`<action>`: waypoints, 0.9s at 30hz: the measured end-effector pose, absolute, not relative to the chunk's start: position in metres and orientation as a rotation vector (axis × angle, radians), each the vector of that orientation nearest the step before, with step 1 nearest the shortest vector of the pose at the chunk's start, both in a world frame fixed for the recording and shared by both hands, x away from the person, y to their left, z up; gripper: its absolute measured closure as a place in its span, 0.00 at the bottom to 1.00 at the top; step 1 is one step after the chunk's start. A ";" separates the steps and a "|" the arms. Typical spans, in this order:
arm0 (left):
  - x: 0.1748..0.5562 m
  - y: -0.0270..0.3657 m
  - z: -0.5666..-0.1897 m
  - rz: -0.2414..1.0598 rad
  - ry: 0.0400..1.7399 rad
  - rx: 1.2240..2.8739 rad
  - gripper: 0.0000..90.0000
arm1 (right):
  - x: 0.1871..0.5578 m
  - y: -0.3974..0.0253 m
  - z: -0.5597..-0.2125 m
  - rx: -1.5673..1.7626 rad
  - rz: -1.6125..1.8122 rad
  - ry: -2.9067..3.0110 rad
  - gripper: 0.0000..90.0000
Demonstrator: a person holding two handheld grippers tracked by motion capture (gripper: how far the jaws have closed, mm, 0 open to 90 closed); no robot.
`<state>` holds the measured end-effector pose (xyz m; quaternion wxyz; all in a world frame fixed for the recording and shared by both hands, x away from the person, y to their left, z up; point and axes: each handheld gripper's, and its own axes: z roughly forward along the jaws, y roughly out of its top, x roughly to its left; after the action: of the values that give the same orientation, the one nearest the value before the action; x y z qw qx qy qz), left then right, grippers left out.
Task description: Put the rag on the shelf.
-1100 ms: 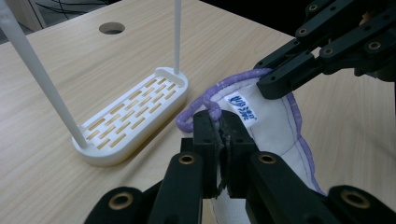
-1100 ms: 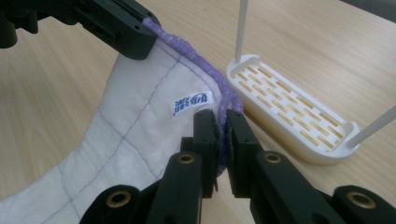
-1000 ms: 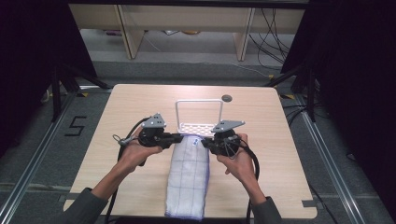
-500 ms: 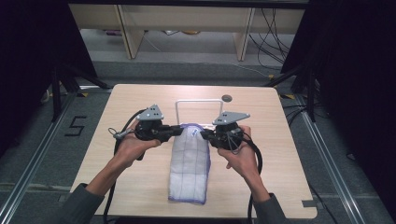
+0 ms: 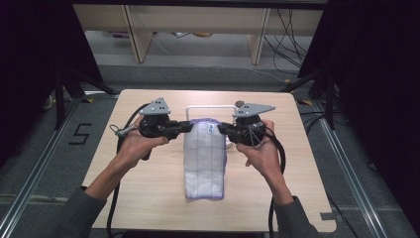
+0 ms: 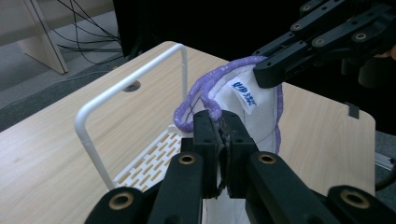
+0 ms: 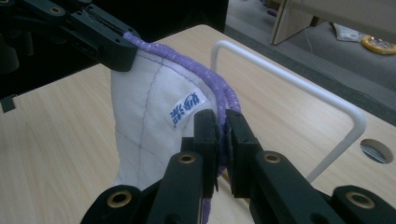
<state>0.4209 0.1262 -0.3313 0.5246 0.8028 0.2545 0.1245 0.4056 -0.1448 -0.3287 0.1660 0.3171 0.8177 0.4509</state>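
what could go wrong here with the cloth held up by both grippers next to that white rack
1. The left gripper and right gripper each pinch only the purple edge of the cloth; a thin bite like that could slip.
2. The white rack stands just behind the lifted edge, so the cloth may snag or push it.
3. The cloth's lower end appears to rest on the table and could drag and bunch.

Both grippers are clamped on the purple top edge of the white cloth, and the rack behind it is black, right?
Not quite: the rack is white, as the left gripper view shows. Both the left gripper and right gripper are indeed clamped on the purple-trimmed cloth.
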 end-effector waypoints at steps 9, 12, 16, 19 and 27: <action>0.435 0.123 -0.312 0.337 0.622 1.914 0.95 | 0.418 -0.147 -0.310 0.898 1.276 2.279 0.94; 0.437 0.123 -0.303 0.356 0.618 1.919 0.96 | 0.422 -0.146 -0.302 0.909 1.282 2.270 0.94; 0.441 0.124 -0.292 0.375 0.623 1.910 0.96 | 0.427 -0.146 -0.290 0.903 1.293 2.251 0.94; 0.444 0.125 -0.284 0.383 0.623 1.906 0.96 | 0.430 -0.145 -0.282 0.885 1.290 2.238 0.94; 0.455 0.126 -0.269 0.404 0.638 1.903 0.96 | 0.439 -0.144 -0.269 0.892 1.303 2.208 0.94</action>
<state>0.4548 0.1264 -0.2688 0.5202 0.7938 0.2661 0.1685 0.4386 -0.1437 -0.2692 0.2117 0.3212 0.7950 0.4691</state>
